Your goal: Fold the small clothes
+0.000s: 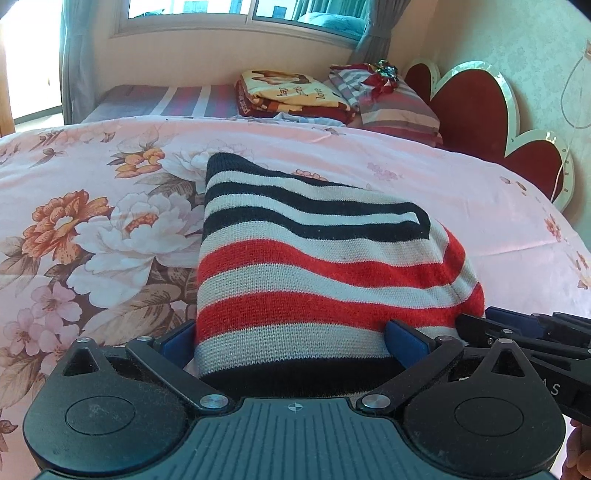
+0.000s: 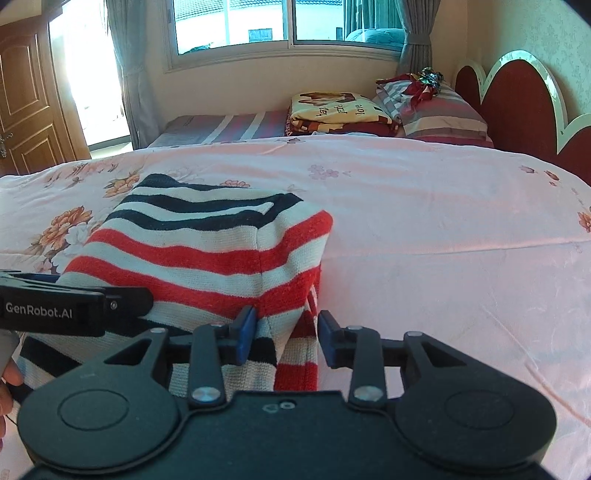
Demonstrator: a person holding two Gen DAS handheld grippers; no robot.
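Observation:
A small knitted garment (image 1: pixel 314 258) with red, white and dark navy stripes lies folded on the pink floral bedspread (image 1: pixel 92 206). My left gripper (image 1: pixel 291 343) is open wide, its blue-padded fingers on either side of the garment's near edge. My right gripper (image 2: pixel 286 332) is open too, its pads around the garment's (image 2: pixel 207 251) right near corner, where a striped fold hangs down. The right gripper's fingers show at the right edge of the left wrist view (image 1: pixel 517 325). The left gripper's body shows at the left of the right wrist view (image 2: pixel 74 310).
At the far end of the bed lie a folded yellow-and-red blanket (image 2: pixel 336 110) and striped pillows (image 2: pixel 436 107). A red heart-shaped headboard (image 2: pixel 517 99) stands at the right. A window (image 2: pixel 288 26), curtains and a wooden door (image 2: pixel 26 99) are beyond the bed.

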